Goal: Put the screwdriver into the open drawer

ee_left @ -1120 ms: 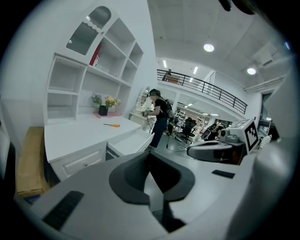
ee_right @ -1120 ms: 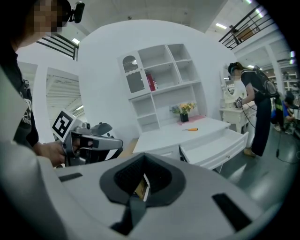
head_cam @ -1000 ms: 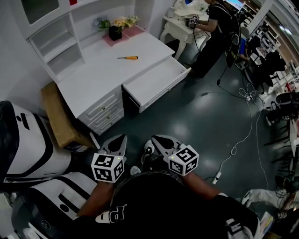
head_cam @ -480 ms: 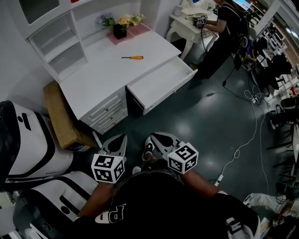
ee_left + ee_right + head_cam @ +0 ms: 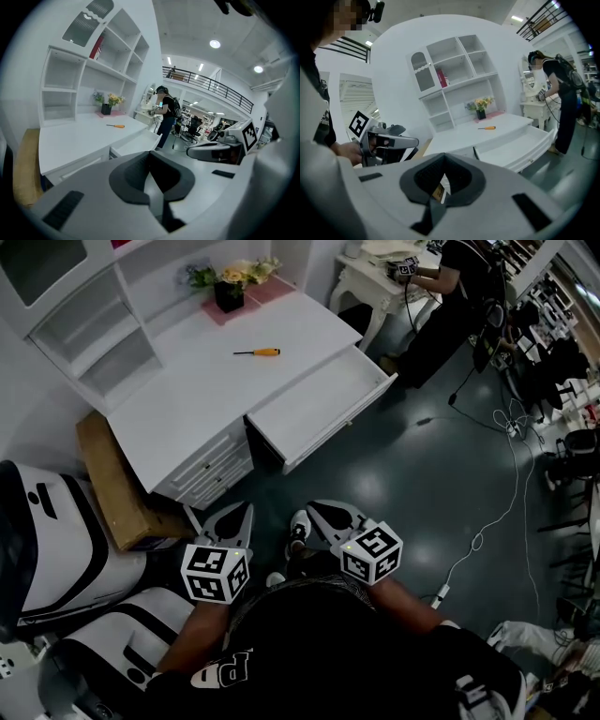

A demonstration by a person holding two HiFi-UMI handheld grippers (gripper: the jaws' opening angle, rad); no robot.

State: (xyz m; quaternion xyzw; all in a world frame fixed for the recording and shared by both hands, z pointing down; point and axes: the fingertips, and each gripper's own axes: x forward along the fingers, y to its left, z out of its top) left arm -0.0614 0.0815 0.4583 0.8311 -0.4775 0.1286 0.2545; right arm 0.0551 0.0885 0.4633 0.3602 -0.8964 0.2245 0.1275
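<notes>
- Screwdriver (image 5: 258,352) lies on the surface (image 5: 178,404) near its back edge, just behind the open drawer (image 5: 319,409).
- Left hand-held gripper (image 5: 240,518) and right hand-held gripper (image 5: 319,514) are both clenched and empty, side by side above the floor (image 5: 412,474).
- Screwdriver is well apart from both, ahead of them.

Bright, even indoor light fills every view. Round ceiling lamps (image 5: 214,44) glow far up in the left gripper view, slightly blown out. The white bench (image 5: 178,390) is close to washed out, with a soft shadow beneath its open drawer (image 5: 319,404). The dark glossy floor (image 5: 422,484) carries pale patches of glare. Both gripper views bow straight lines and blacken at the corners. The near dark shirt (image 5: 347,652) is underexposed.
</notes>
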